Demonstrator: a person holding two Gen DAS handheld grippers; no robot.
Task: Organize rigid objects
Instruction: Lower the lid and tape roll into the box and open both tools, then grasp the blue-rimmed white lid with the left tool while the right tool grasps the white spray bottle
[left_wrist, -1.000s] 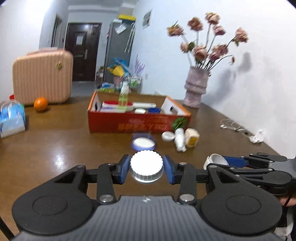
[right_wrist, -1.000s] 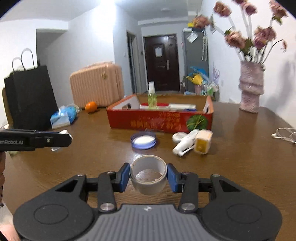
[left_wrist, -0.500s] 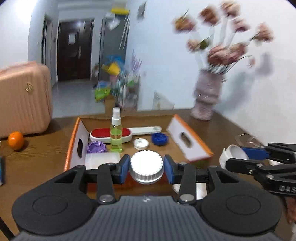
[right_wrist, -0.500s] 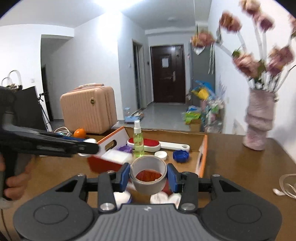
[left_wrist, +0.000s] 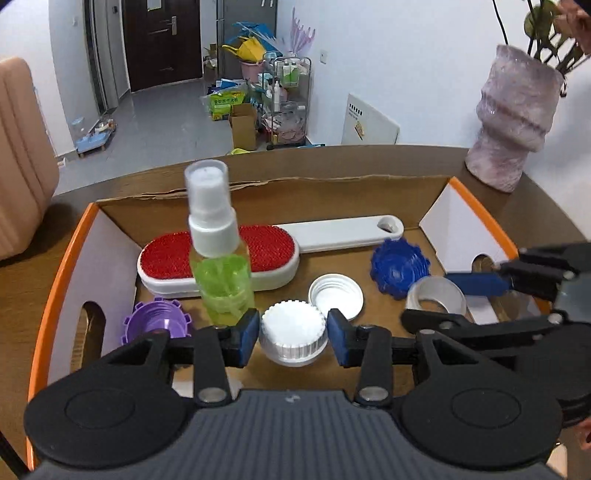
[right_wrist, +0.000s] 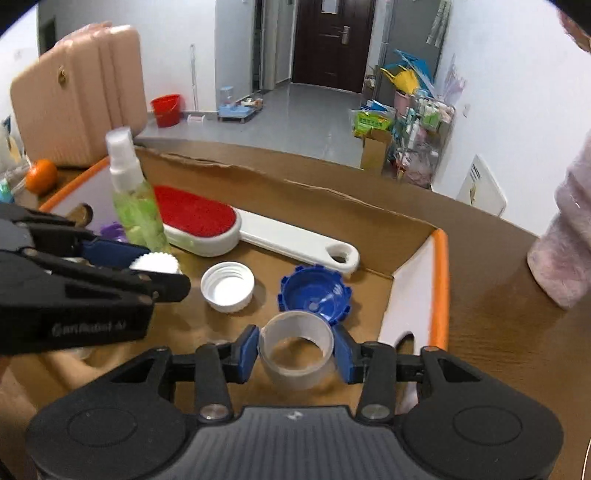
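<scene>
Both grippers hover low over the cardboard box (left_wrist: 51, 291) on the counter (right_wrist: 498, 314), likely for drop-off. The left gripper (left_wrist: 291, 326) fingers are narrow on the white ribbed cap (left_wrist: 293, 334) and have just been easing open; the pads look in contact. The right gripper (right_wrist: 295, 349) fingers are narrow, holding the tape roll (right_wrist: 295, 369) at lower centre. The box holds a spray bottle (left_wrist: 221, 280), red lint brush (left_wrist: 269, 247), open white cap (left_wrist: 336, 297), blue cap (left_wrist: 399, 266) and purple cap (left_wrist: 155, 321).
</scene>
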